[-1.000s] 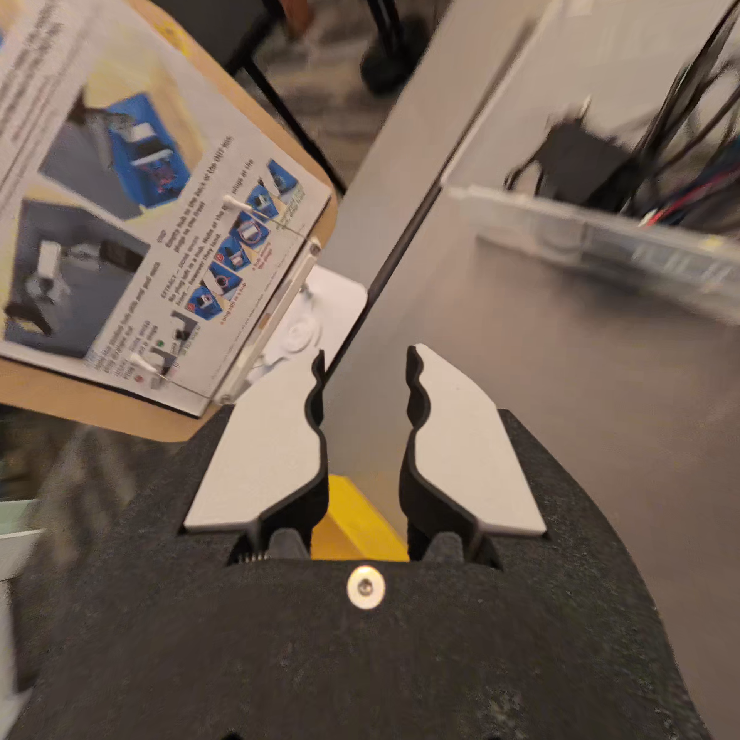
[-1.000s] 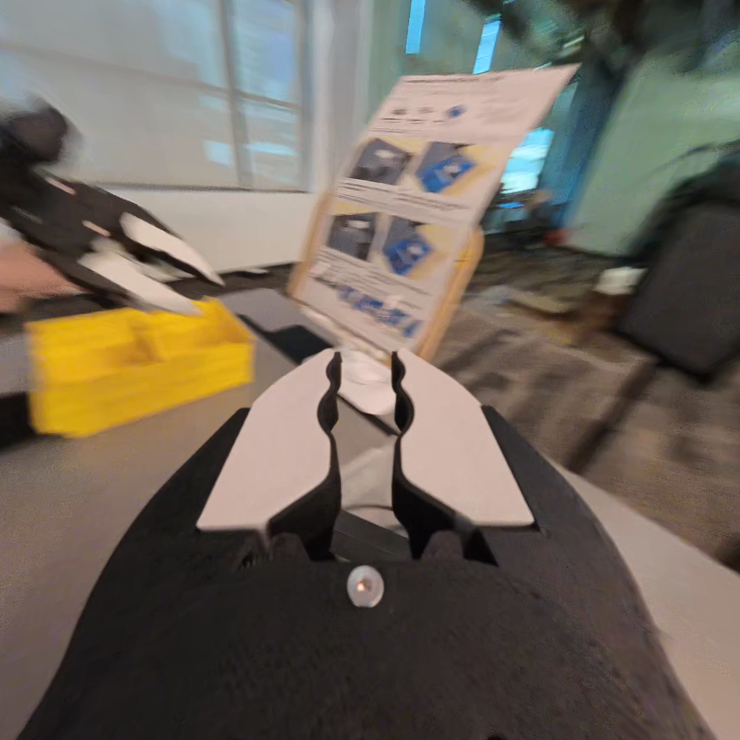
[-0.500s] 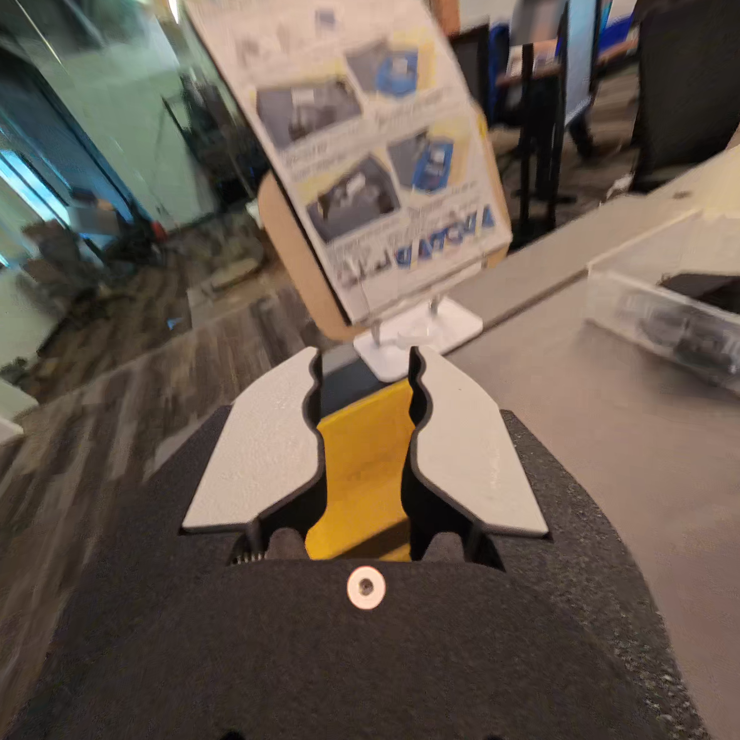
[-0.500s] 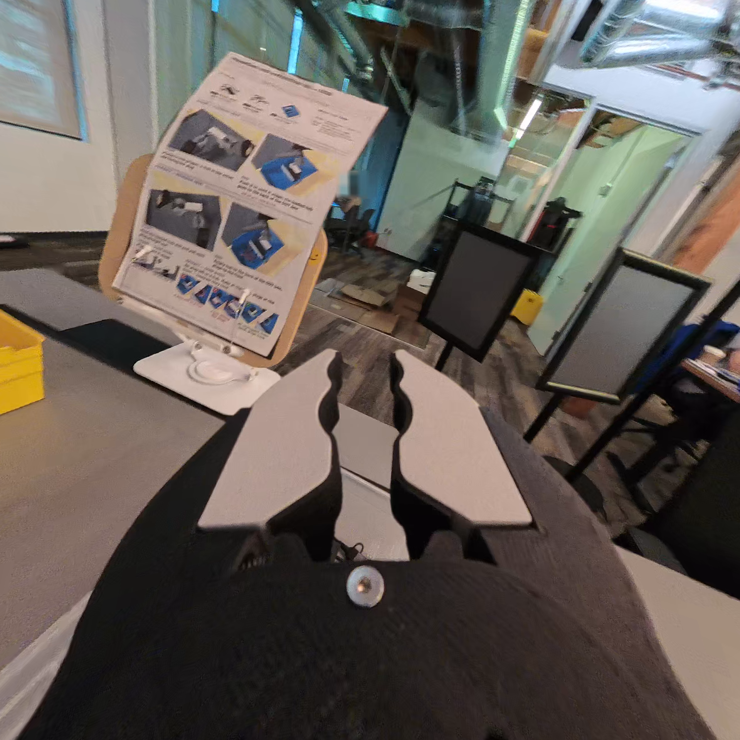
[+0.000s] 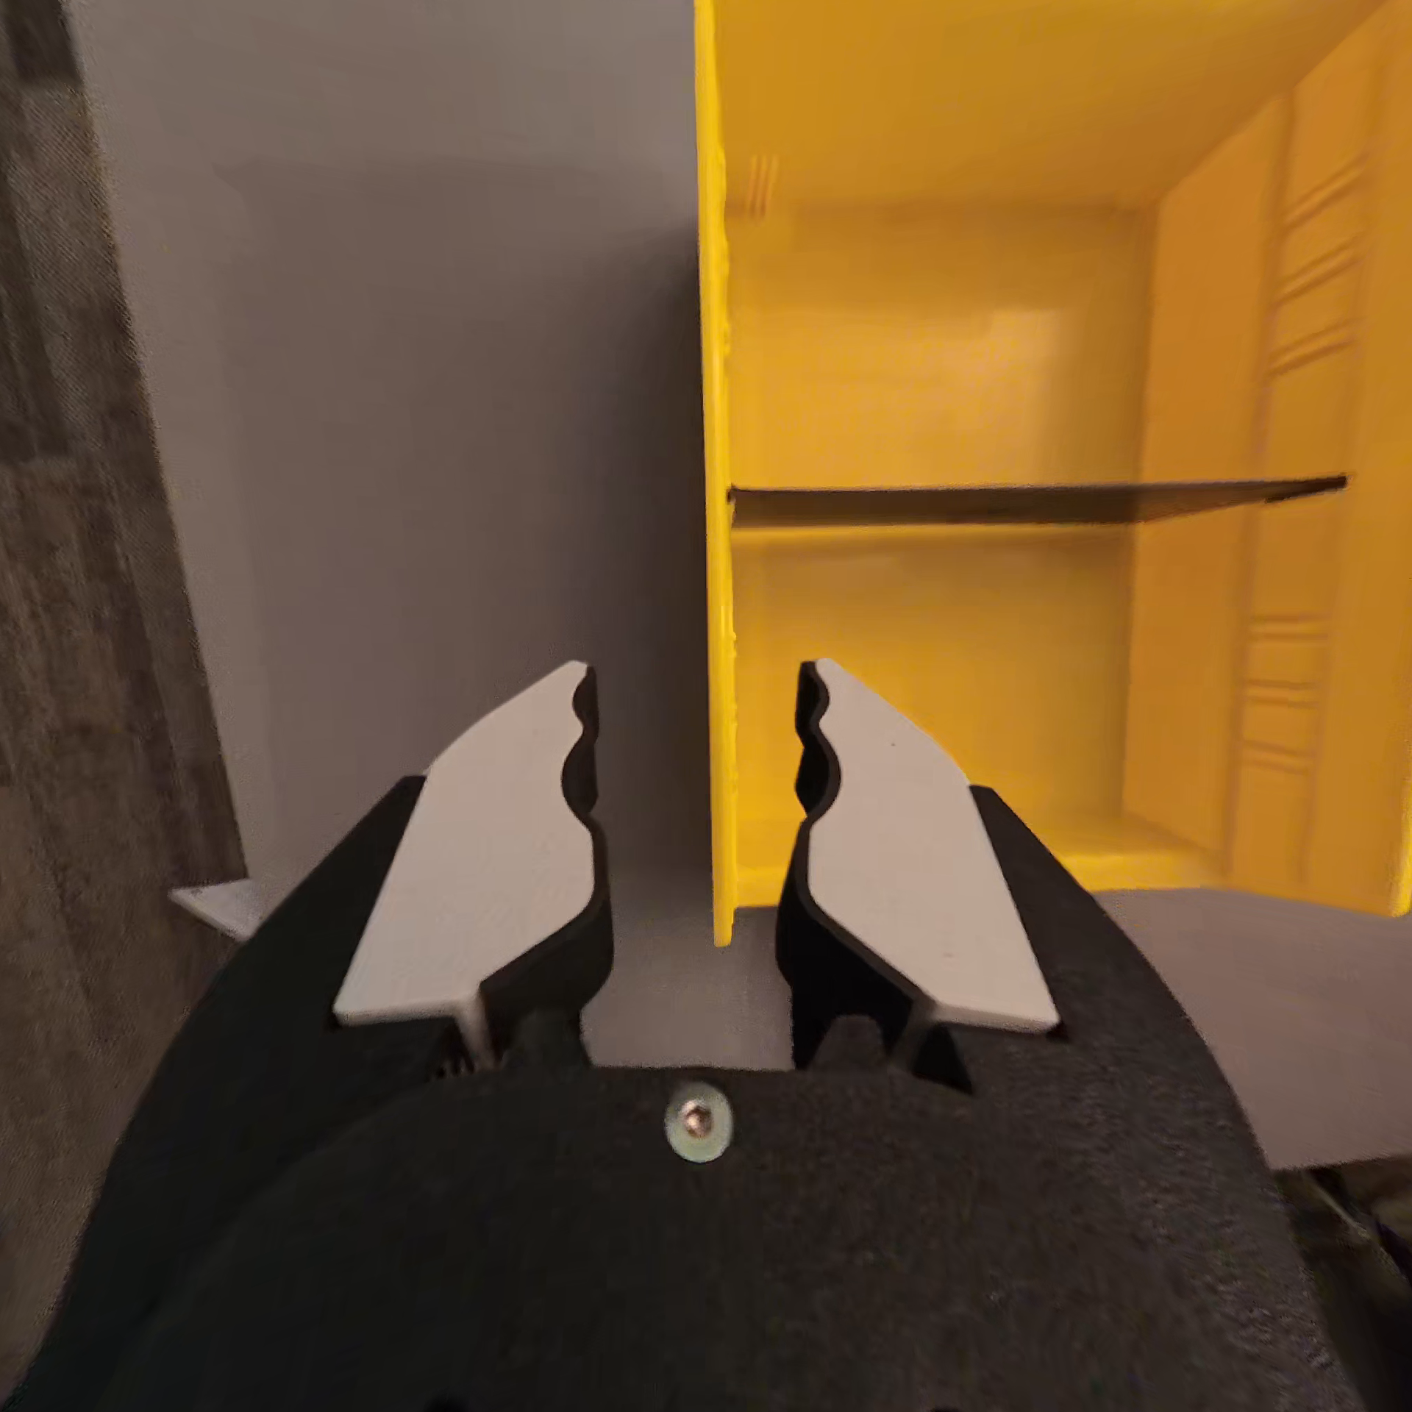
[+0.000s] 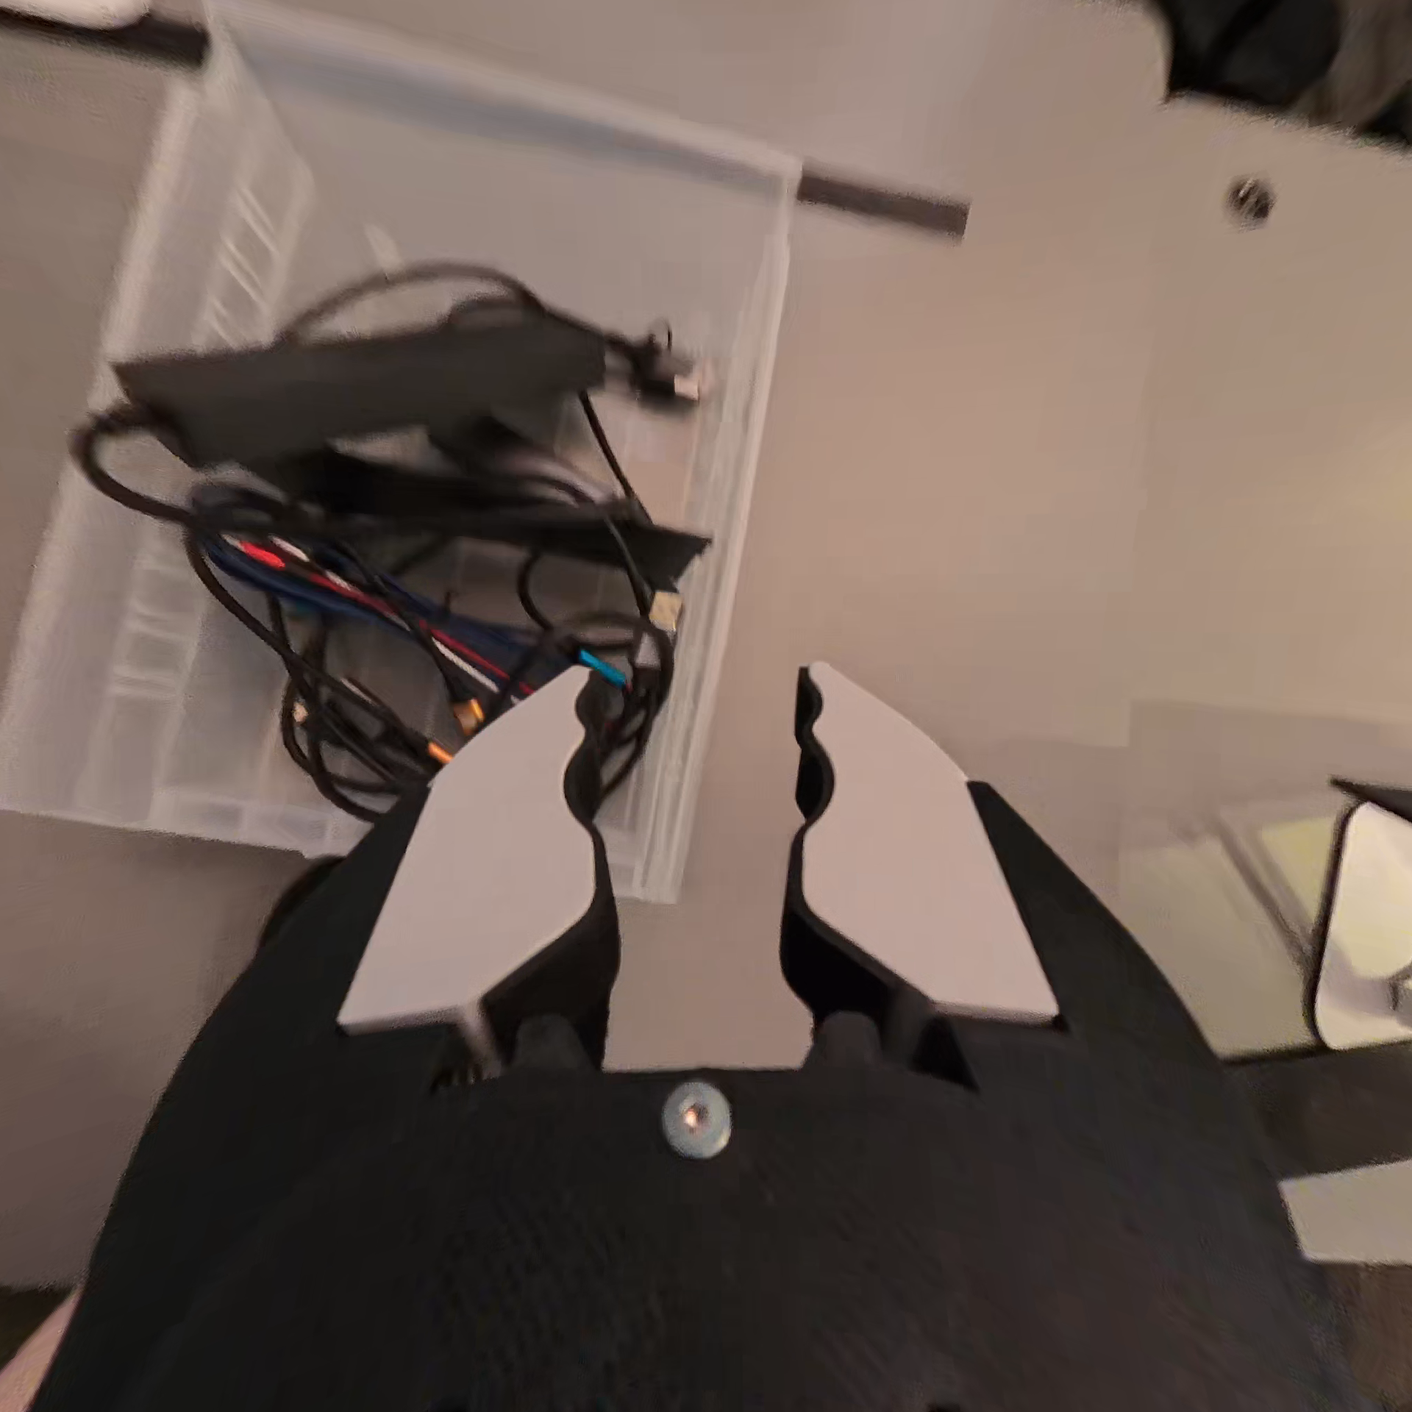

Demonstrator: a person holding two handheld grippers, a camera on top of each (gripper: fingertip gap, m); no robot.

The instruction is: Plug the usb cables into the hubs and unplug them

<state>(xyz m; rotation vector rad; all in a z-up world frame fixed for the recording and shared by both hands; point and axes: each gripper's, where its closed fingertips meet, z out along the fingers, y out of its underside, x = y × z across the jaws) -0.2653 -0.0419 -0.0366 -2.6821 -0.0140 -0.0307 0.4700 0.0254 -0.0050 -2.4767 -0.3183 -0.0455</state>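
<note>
Left hand-held gripper [image 5: 694, 688] first: its two pale fingers stand well apart with nothing between them, pointing down over the grey bench [image 5: 428, 458]. Half a second ago this view looked out across the room at a propped instruction sheet; now it looks nearly straight down, so the tool has tipped forward. One yellow bin [image 5: 955, 321] fills the right half of the view, its near wall running down between the fingertips. One dark divider [image 5: 1031, 500] splits the bin into two compartments, and both look bare. A strip of floor shows at the left edge. No cable or hub appears here.

Right hand-held gripper [image 6: 691, 691]: also wide open and empty. Its view too has swung from the room down to the bench [image 6: 1031, 458], and the blur suggests it is in motion. One clear plastic tray [image 6: 183, 688] lies left of the fingertips and holds the task's things: a tangle of usb cables [image 6: 428, 611], mostly black with some blue and red ones, too knotted and blurred to count, though at least three metal plugs show. Flat dark bodies among them look like the hubs [image 6: 359, 390]; I make out two, possibly more. The left fingertip overlaps the tray's near corner in the picture; whether it touches I cannot tell. A pale object sits at the right edge, unclear.

Both tools turning down toward the bench reads as the start of the job: nothing plugged yet, first pick still ahead, most likely from the clear tray.
</note>
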